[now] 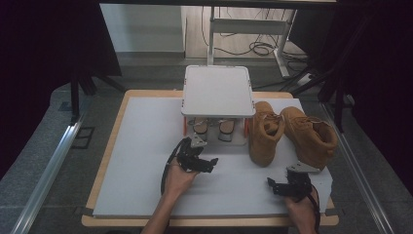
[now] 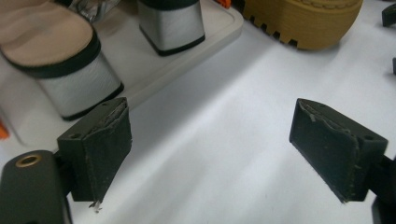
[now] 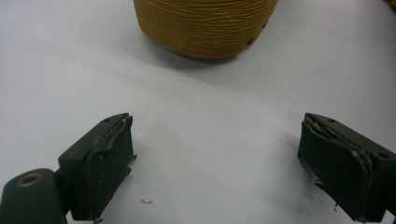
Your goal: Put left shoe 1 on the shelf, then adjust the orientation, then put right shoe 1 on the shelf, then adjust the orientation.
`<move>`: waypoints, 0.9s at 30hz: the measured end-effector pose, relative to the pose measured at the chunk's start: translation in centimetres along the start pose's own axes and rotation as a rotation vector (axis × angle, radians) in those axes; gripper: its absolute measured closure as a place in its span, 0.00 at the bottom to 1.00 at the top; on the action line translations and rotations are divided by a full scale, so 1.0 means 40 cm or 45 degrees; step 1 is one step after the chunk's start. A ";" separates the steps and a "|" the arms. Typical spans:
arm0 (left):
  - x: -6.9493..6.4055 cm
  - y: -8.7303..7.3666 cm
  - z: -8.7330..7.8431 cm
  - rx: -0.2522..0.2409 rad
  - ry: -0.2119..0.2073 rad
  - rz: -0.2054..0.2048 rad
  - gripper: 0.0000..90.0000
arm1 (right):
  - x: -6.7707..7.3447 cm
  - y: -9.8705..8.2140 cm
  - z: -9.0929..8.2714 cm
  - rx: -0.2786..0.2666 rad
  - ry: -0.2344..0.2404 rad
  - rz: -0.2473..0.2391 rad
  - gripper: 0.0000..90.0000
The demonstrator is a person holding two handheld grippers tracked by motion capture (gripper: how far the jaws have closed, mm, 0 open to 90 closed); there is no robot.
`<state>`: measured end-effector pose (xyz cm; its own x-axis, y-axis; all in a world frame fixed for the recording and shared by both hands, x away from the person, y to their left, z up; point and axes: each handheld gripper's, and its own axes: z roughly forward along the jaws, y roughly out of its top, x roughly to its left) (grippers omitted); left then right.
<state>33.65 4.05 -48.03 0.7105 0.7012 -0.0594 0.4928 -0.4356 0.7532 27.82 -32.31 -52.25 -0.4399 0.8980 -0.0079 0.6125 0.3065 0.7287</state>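
With heels (image 1: 214, 127) racked, both grippers, left (image 1: 204, 163) and right (image 1: 280, 186), are hanging wide open, empty, facing the boots (image 1: 265, 134) for pickup.

A pair of block-heeled sandals (image 1: 213, 127) with beige insoles, black edging and silver heels stands side by side on the lower shelf of a small white rack, heels toward the person. Two tan lace-up boots (image 1: 292, 131) stand upright just right of the rack, on the white tabletop.

Bare white tabletop (image 1: 146, 161) open at left, rack (image 1: 217, 91) ahead, tan boots (image 1: 287, 131) blocking right.
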 end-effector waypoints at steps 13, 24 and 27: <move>0.027 -0.084 -0.044 0.034 0.018 -0.035 0.13 | 0.000 0.001 0.000 0.002 0.003 0.002 0.11; 0.052 -0.156 -0.086 0.068 0.058 -0.071 0.13 | 0.003 0.000 -0.011 -0.022 0.053 -0.001 0.06; 0.059 -0.179 -0.097 0.094 0.076 -0.077 0.13 | 0.003 0.004 -0.020 -0.043 0.064 0.013 0.05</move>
<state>29.85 11.01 -51.00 0.6480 0.7590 -0.0626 0.5712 -0.4300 0.6992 27.33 -32.42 -51.58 -0.4669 0.8837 0.0337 0.5952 0.2859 0.7510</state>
